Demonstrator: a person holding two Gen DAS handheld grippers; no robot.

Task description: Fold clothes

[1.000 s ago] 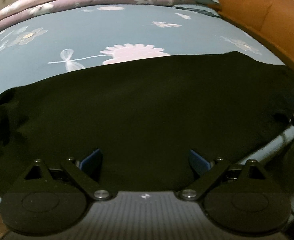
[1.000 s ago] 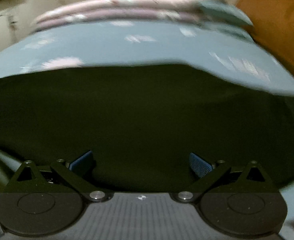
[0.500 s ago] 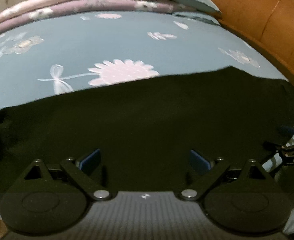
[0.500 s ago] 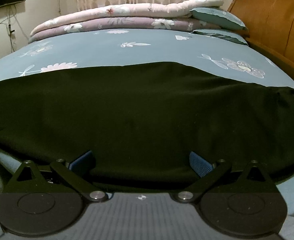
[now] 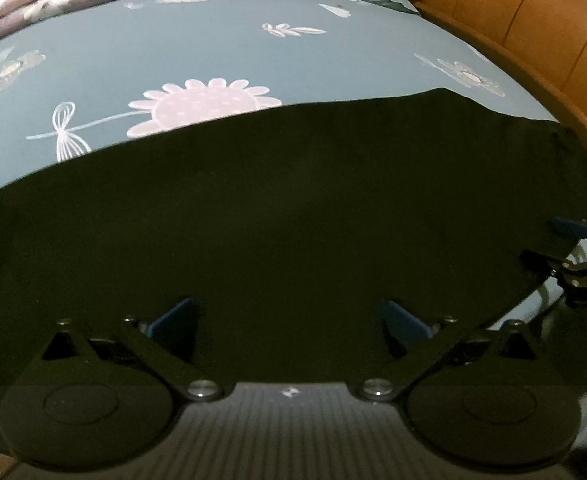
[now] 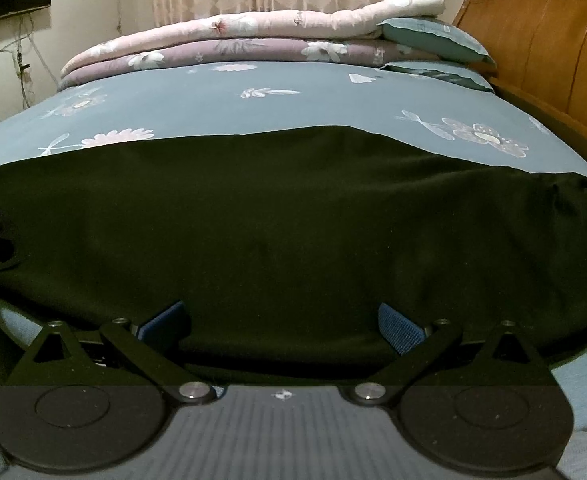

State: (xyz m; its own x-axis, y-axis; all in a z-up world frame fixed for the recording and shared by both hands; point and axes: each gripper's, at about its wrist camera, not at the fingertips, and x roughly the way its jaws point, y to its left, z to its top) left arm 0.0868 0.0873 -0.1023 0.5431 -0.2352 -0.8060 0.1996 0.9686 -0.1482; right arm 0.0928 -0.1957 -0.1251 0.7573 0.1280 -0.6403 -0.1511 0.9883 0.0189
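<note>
Both grippers poised over a dark garment spread on a bed.
The left gripper (image 5: pixel 287 322), jaws opening, and the right gripper (image 6: pixel 283 324), released, grasp nothing; the matte black garment (image 6: pixel 293 240) lies flat near them on a blue floral bedsheet (image 6: pixel 221 104), with folded quilts (image 6: pixel 233 40) far and a wooden headboard (image 6: pixel 545 48) right.

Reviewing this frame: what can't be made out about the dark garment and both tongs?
- Black garment: its type and any sleeves or collar; both views show one dark featureless sheet, and the frame edges crop its ends.
- Left tongs, opening over the garment: contact with it, unclear against black cloth.
- Right tongs: same.
</note>
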